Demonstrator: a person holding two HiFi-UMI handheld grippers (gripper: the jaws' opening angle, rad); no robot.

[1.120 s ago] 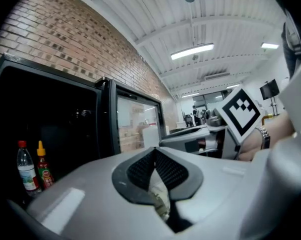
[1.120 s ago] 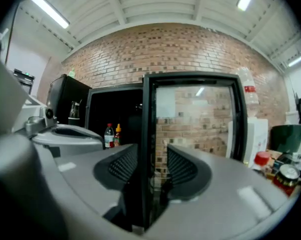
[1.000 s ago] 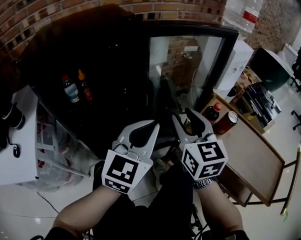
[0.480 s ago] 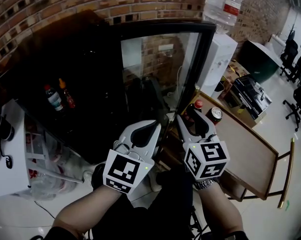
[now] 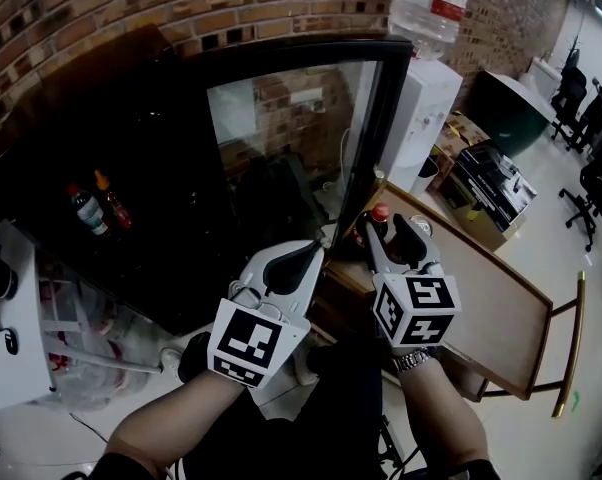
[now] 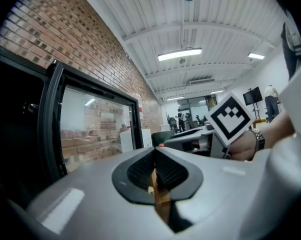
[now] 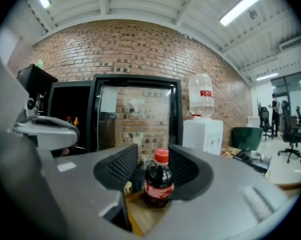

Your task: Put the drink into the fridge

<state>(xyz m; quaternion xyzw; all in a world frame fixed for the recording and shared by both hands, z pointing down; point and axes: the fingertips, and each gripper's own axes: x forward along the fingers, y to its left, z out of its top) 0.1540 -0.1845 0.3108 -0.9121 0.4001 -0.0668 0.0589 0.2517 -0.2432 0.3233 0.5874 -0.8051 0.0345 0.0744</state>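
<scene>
Looking steeply down from the head, two forearms reach forward, each holding a grey hand-held gripper with a black-and-white marker cube on its back.

The left hand-held gripper (image 5: 311, 251) sits at lower centre. Its own view shows its black ribbed pads pressed together at the tips with nothing between them.

The right hand-held gripper (image 7: 153, 149) is just to the right of it, reaching over the near edge of a light brown wooden table (image 5: 501, 303) that fills the lower right of the frame. Its jaws are spread. A small dark cola bottle with a red cap and red label (image 7: 159, 184) stands upright on the table between the two pads. The pads sit close beside the bottle but do not appear to squeeze it.

A tall black fridge (image 5: 281, 58) fills the upper left and centre against a red brick wall. Its black-framed glass door (image 5: 281, 138) is swung open towards the table. Two small bottles (image 5: 84, 211) stand in the dark interior at far left.

A white water dispenser (image 5: 416, 128), topped with a clear jug, stands at upper right beside the door.
</scene>
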